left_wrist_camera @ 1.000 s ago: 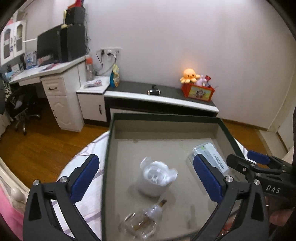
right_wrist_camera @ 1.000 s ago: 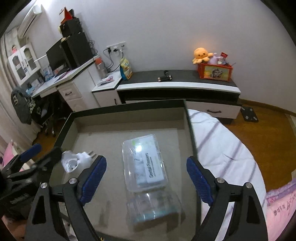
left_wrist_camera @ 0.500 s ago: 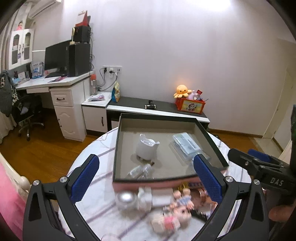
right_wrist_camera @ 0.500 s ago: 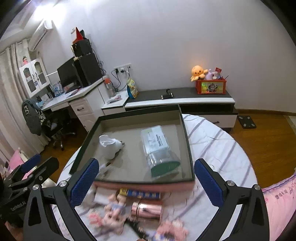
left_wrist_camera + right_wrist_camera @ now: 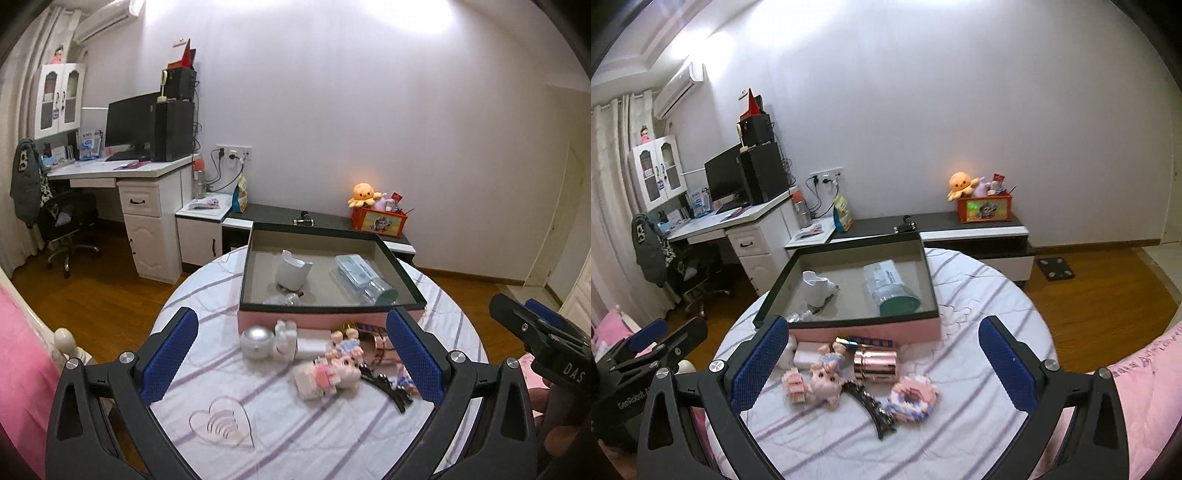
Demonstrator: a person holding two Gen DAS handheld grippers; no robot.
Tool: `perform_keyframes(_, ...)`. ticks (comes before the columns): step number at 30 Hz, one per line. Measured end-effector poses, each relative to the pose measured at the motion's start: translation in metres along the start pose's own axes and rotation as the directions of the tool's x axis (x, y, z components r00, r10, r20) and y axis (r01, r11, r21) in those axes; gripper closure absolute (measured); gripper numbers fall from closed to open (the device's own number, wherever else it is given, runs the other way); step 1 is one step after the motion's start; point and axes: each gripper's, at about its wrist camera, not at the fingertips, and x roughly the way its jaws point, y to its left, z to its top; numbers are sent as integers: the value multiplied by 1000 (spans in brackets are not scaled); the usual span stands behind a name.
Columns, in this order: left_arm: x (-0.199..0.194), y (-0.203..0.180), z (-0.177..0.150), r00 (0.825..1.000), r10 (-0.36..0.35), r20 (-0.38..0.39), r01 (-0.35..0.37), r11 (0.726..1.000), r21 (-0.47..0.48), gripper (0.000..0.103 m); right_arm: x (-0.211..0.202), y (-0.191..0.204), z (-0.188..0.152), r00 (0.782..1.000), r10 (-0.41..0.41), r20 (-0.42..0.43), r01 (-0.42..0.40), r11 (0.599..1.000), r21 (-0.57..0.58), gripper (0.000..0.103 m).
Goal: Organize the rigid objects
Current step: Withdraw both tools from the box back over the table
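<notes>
A pink box with a dark rim (image 5: 402,284) (image 5: 929,280) sits at the far side of a round striped table. Inside lie a white plug adapter (image 5: 293,272) (image 5: 817,284), a clear plastic case (image 5: 356,271) (image 5: 886,275) and a small glass bottle (image 5: 282,299). In front of the box lie a silver ball (image 5: 257,342), a doll (image 5: 341,369) (image 5: 827,371), a rose-gold tube (image 5: 875,365), a black hair clip (image 5: 871,408), a knitted ring (image 5: 914,397) and a clear heart (image 5: 221,426). My left gripper (image 5: 291,358) and right gripper (image 5: 882,363) are both open and empty, held back above the near table edge.
The table (image 5: 979,295) is small, with wooden floor around it. A low black-and-white cabinet (image 5: 979,229) and a desk with a monitor (image 5: 129,125) stand against the far wall. Pink bedding (image 5: 1137,369) lies at the right, and pink bedding (image 5: 18,350) at the left.
Both grippers have pulled back and up from over the box. The loose items in front of the box have come into view.
</notes>
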Motion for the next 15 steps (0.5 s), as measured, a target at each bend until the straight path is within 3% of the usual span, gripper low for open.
perform_keyframes(15, -25, -16, -40, 1000, 16, -25, -15, 999, 47, 0, -36, 2, -44, 997, -77, 14, 78, 996, -31, 0)
